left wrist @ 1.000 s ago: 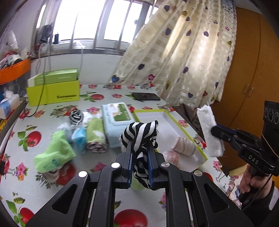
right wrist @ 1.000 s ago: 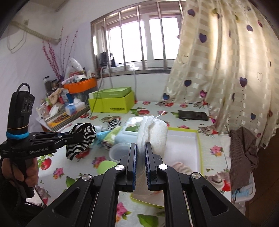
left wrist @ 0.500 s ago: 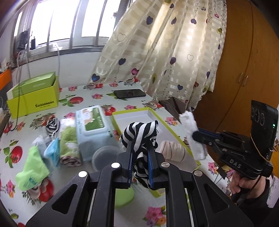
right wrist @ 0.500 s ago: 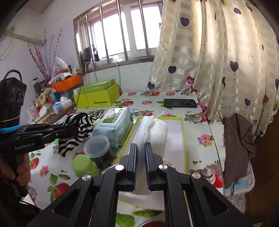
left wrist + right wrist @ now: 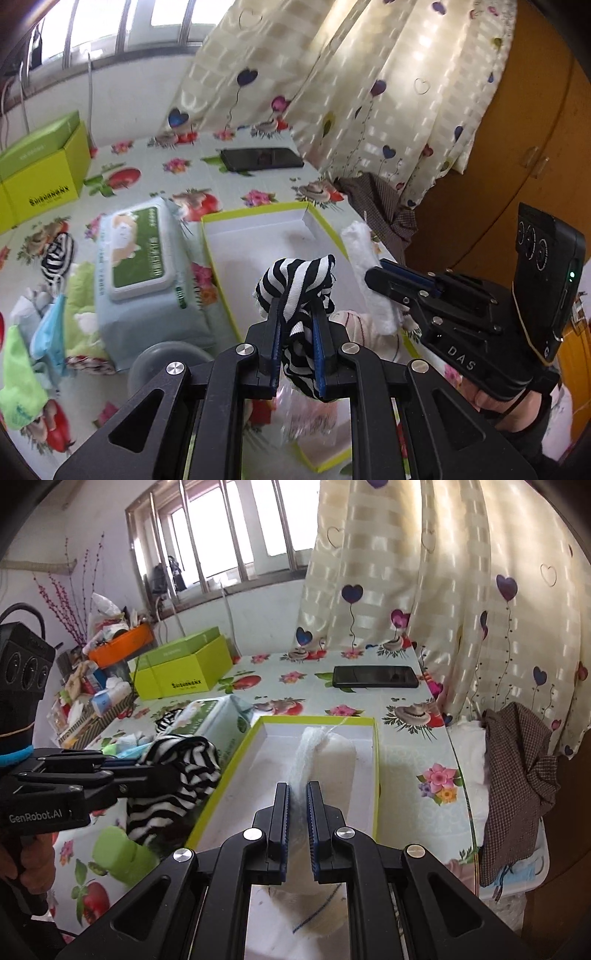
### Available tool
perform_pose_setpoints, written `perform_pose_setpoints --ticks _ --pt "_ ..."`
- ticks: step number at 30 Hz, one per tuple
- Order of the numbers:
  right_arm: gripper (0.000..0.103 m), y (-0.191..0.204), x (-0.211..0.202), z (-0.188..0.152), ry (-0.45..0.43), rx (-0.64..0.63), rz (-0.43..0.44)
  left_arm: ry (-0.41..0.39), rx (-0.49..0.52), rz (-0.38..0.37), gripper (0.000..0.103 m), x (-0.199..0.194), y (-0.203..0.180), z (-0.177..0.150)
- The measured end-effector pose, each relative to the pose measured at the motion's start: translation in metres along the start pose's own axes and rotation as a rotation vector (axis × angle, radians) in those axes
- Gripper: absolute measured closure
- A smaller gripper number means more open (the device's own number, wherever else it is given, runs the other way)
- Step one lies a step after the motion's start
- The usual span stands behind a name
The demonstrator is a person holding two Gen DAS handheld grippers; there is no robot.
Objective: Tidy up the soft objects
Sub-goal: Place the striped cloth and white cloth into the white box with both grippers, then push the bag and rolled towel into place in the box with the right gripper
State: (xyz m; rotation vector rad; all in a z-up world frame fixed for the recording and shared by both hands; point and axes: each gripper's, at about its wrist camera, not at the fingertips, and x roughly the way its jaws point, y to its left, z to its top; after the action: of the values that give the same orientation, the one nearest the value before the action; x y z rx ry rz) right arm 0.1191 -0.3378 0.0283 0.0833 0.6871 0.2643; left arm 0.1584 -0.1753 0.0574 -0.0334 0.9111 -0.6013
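Note:
My left gripper (image 5: 297, 314) is shut on a black-and-white striped sock (image 5: 295, 284) and holds it above the near left part of a white tray with a lime rim (image 5: 255, 214). My right gripper (image 5: 297, 794) is shut on a white towel roll (image 5: 328, 753) and holds it over the same tray (image 5: 375, 775). The right gripper also shows in the left wrist view (image 5: 380, 273), with the towel (image 5: 364, 243) over the tray's right rim. A pink striped roll (image 5: 354, 325) lies in the tray. The left gripper with the sock (image 5: 177, 768) is at the left in the right wrist view.
A wet-wipes pack (image 5: 140, 258) lies left of the tray, with rolled green, blue and striped cloths (image 5: 55, 317) beyond it. A grey lidded tub (image 5: 162, 365) and a green bottle (image 5: 118, 853) stand near. A phone (image 5: 375, 676), lime boxes (image 5: 184, 668), a curtain and a brown cloth (image 5: 517, 775) are around.
Both grippers have moved forward and to the right over the tray, still holding the sock and the towel. The right gripper has come lower over the tray.

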Motion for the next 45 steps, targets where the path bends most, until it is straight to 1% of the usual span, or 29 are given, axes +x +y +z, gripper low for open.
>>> perform_pose_setpoints --ticks 4,7,11,14,16,17,18,19,21,22,26,30,32,35,36,37,38,39,42,43,45 --pt "0.094 -0.008 0.015 0.009 0.024 -0.009 -0.009 0.038 -0.030 0.013 0.088 0.022 0.002 0.011" --pt "0.094 -0.014 0.022 0.016 0.031 -0.008 0.002 0.055 -0.048 0.034 0.088 0.033 0.003 0.021" --pt "0.094 -0.019 0.034 0.024 0.040 -0.008 0.020 0.059 -0.069 0.067 0.088 0.047 0.007 0.034" --pt "0.091 -0.023 0.042 0.026 0.052 0.005 0.037 0.058 -0.089 0.082 0.088 0.059 0.014 0.044" --pt "0.081 -0.024 0.044 0.025 0.058 0.013 0.049 0.057 -0.117 0.067 0.088 0.066 0.019 0.048" --pt "0.063 -0.024 0.044 0.025 0.055 0.014 0.048 0.056 -0.125 0.051 0.086 0.068 0.020 0.050" --pt "0.047 -0.024 0.041 0.023 0.047 0.009 0.043 0.055 -0.125 0.043 0.081 0.070 0.021 0.050" --pt "0.046 -0.022 0.038 0.022 0.038 -0.001 0.038 0.056 -0.125 0.034 0.078 0.071 0.021 0.051" --pt "0.046 -0.019 0.031 0.020 0.029 -0.017 0.042 0.058 -0.134 0.021 0.061 0.072 0.022 0.051" --pt "0.046 -0.018 0.028 0.018 0.030 -0.022 0.039 0.057 -0.139 0.016 0.060 0.072 0.023 0.052" --pt "0.046 -0.016 0.020 0.006 0.058 -0.023 0.043 0.063 -0.157 -0.005 0.059 0.065 0.025 0.048" --pt "0.046 -0.001 0.006 -0.016 0.116 -0.066 0.103 0.065 -0.154 -0.018 0.059 0.052 0.023 0.043" --pt "0.046 0.006 0.004 -0.025 0.152 -0.093 0.116 0.059 -0.148 -0.023 0.059 0.046 0.023 0.040" --pt "0.046 0.016 0.005 -0.039 0.218 -0.141 0.099 0.054 -0.147 -0.031 0.059 0.038 0.022 0.036" --pt "0.048 0.018 0.007 -0.043 0.232 -0.158 0.076 0.051 -0.145 -0.037 0.059 0.035 0.021 0.035" --pt "0.052 0.018 0.009 -0.045 0.241 -0.165 0.052 0.049 -0.144 -0.039 0.059 0.033 0.021 0.034" --pt "0.061 0.017 0.010 -0.045 0.242 -0.161 0.043 0.047 -0.143 -0.040 0.059 0.031 0.021 0.034" --pt "0.062 0.015 0.009 -0.043 0.232 -0.153 0.044 0.043 -0.142 -0.042 0.059 0.029 0.020 0.033" --pt "0.063 0.014 0.012 -0.035 0.199 -0.165 -0.009 0.028 -0.137 -0.042 0.059 0.020 0.020 0.032" --pt "0.063 0.012 0.014 -0.031 0.188 -0.158 -0.012 0.019 -0.134 -0.041 0.059 0.016 0.019 0.032" --pt "0.064 0.009 0.016 -0.020 0.136 -0.145 -0.023 0.003 -0.133 -0.037 0.059 0.011 0.020 0.033"
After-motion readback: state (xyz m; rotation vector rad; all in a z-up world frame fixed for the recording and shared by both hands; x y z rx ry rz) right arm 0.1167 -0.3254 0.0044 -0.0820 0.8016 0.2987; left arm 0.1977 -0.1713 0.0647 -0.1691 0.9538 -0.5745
